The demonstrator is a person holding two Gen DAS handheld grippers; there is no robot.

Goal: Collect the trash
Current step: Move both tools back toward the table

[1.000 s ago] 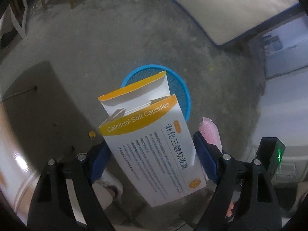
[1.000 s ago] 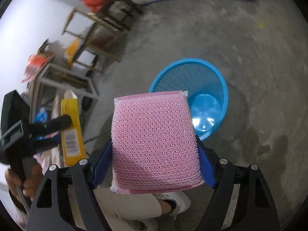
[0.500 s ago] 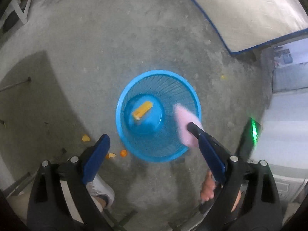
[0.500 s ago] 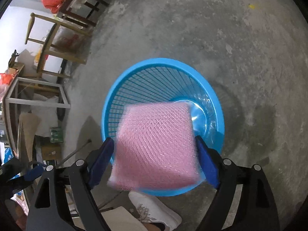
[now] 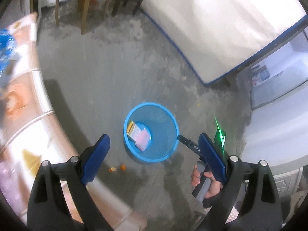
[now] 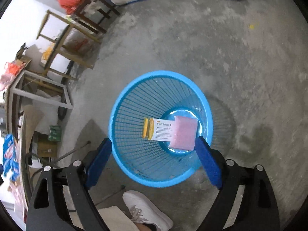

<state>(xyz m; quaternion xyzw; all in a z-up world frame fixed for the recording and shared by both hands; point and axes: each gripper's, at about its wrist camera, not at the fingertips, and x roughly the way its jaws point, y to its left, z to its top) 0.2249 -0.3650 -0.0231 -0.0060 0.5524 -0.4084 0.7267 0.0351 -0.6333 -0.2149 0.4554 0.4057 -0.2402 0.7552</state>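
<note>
Now: left gripper [image 5: 154, 154] jaws wide, empty | right gripper [image 6: 154, 157] jaws opening, nothing between | pink sponge [image 6: 183, 134] beside medicine box [image 6: 160, 130], touching, on bottom of blue basket [image 6: 123, 104], frame centre | concrete floor [image 6: 240, 57] around.

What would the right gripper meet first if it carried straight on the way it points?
Probably the blue basket: the right gripper, jaws opening and empty, aims into its mouth, towards the pink sponge.

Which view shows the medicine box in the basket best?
Right wrist view: the medicine box lies large and sharp in the blue basket, the pink sponge overlapping one end. The left wrist view shows it small and blurred.
</note>
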